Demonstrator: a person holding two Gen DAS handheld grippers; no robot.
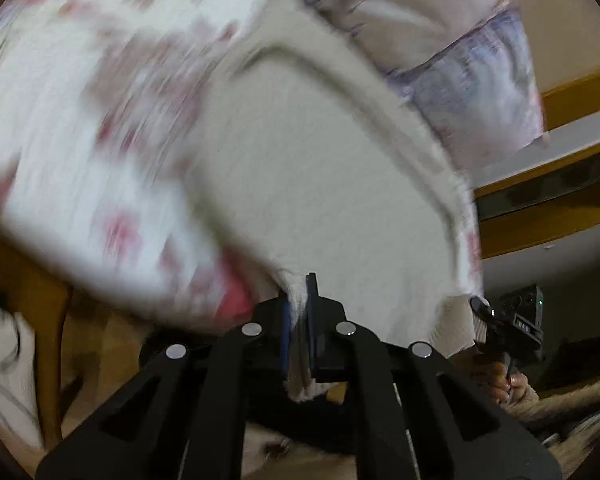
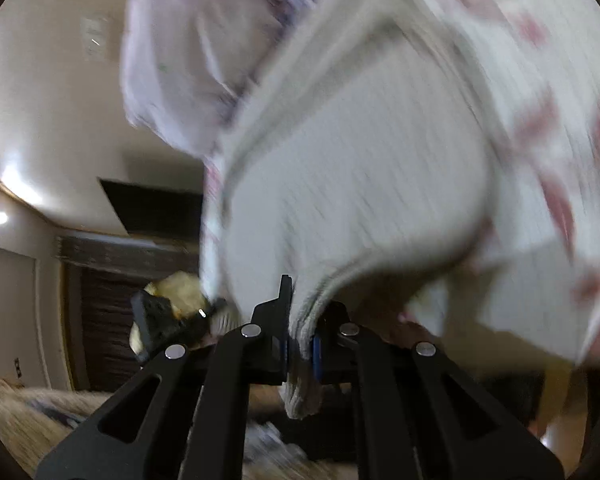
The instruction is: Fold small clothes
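A small light grey garment [image 1: 320, 184] with a darker seam hangs in the air over a white sheet with pink flowers [image 1: 80, 120]. My left gripper [image 1: 299, 304] is shut on one edge of the garment. The right gripper [image 1: 500, 320] shows at the far right of the left wrist view, at the garment's other edge. In the right wrist view the same grey garment [image 2: 352, 168] fills the middle, and my right gripper [image 2: 302, 320] is shut on a bunched edge of it. The left gripper [image 2: 168, 320] shows at the left there. Both views are blurred by motion.
A pale lilac pillow [image 1: 472, 92] lies behind the garment, also in the right wrist view [image 2: 188, 52]. A wooden bed frame [image 1: 548, 184] runs at the right. A wooden chair leg [image 1: 48, 340] stands at the lower left. A dark doorway [image 2: 112, 308] and beige wall [image 2: 52, 100] are at the left.
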